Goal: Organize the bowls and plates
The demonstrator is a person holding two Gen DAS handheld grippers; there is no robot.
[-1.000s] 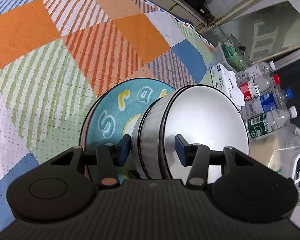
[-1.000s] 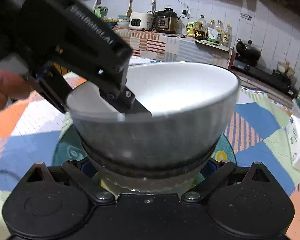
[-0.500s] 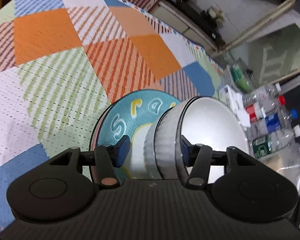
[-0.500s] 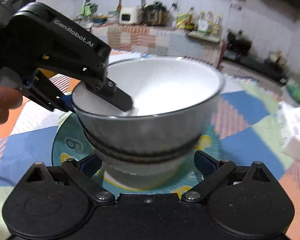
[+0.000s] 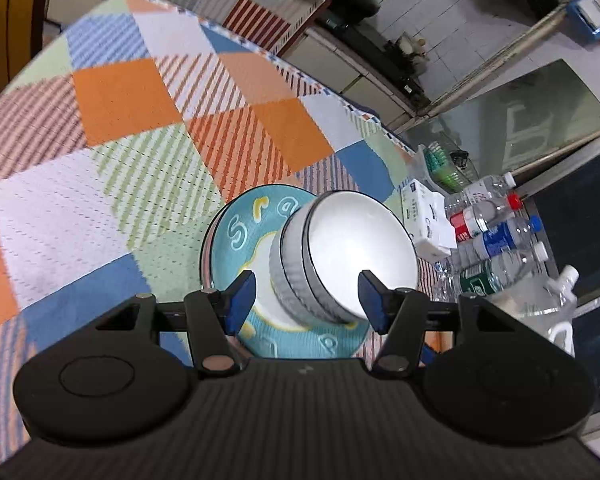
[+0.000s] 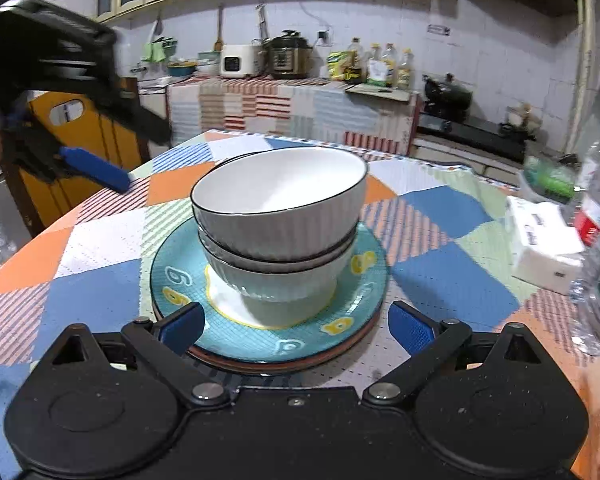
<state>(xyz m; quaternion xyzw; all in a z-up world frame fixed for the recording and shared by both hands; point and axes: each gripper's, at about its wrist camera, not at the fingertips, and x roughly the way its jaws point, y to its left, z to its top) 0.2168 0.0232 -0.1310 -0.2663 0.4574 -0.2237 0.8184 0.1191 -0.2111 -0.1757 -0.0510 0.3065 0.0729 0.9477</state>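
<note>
Two white ribbed bowls with black rims stand nested, the upper bowl [image 6: 280, 200] in the lower bowl [image 6: 276, 280]. They rest on a teal plate [image 6: 364, 280], which lies on a darker plate [image 6: 284, 364]. My right gripper [image 6: 296, 326] is open, its blue pads just short of the plates' near rim and touching nothing. My left gripper [image 5: 308, 300] is lifted clear of the bowls [image 5: 340, 248]; its jaws are opening with nothing gripped. In the right wrist view its blue pad [image 6: 94, 170] hangs at the upper left, apart from the stack.
A checked cloth [image 5: 120, 160] covers the round table. At its right side stand a white tissue box [image 6: 540, 240], several water bottles [image 5: 496, 236] and a green basket [image 5: 444, 164]. Behind the table runs a kitchen counter [image 6: 284, 100] with appliances.
My left gripper let go of the upper bowl's rim, opened wider and drew up and away. My right gripper backed off from the bowls. The stack now stands alone on the plate.
</note>
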